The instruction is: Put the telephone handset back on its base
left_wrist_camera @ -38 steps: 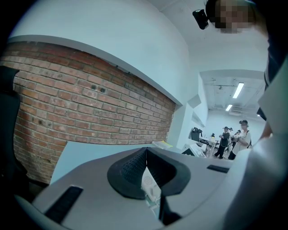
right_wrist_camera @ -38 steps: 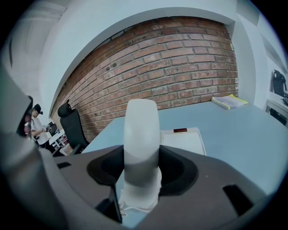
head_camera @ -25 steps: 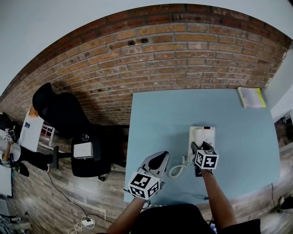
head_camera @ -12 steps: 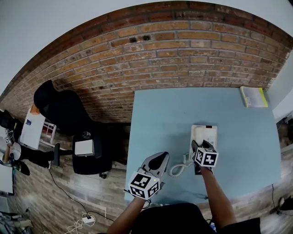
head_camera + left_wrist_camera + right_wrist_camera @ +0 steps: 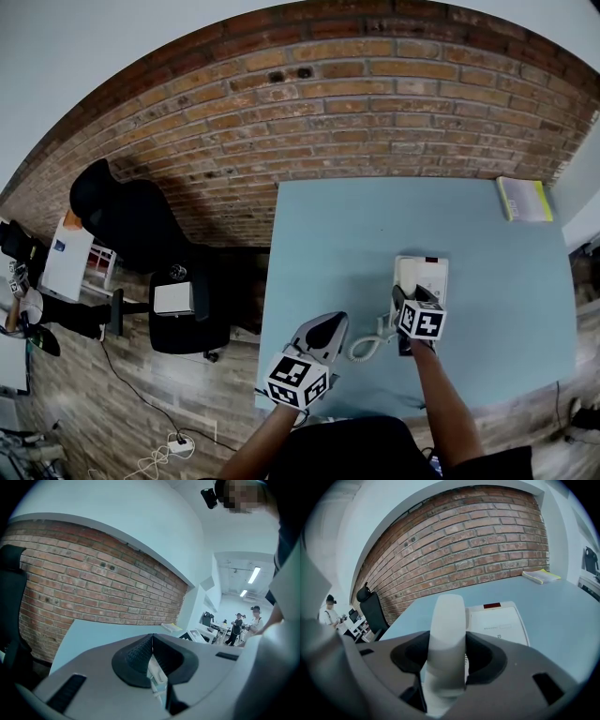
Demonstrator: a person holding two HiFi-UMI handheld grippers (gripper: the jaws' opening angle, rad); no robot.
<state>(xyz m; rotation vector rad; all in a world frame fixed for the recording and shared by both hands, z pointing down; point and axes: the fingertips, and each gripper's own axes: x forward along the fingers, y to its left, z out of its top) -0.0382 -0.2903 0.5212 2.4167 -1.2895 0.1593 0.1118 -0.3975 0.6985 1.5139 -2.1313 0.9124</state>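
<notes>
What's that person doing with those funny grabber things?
A person holds a gripper in each hand. The right gripper is clamped on the white telephone handset, right at its base on the blue table, not yet let go. The left gripper is shut and empty, off to the side.

Red brick wall [image 5: 375, 122] under white wall [image 5: 84, 47], wood plank floor [image 5: 75, 394], black office chair [image 5: 131, 230] beside light blue table [image 5: 328, 234].

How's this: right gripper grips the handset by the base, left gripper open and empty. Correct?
Not quite. The left gripper is shut, fingers together, empty; the left gripper view shows it. The right gripper does grip the handset by the base.
</notes>
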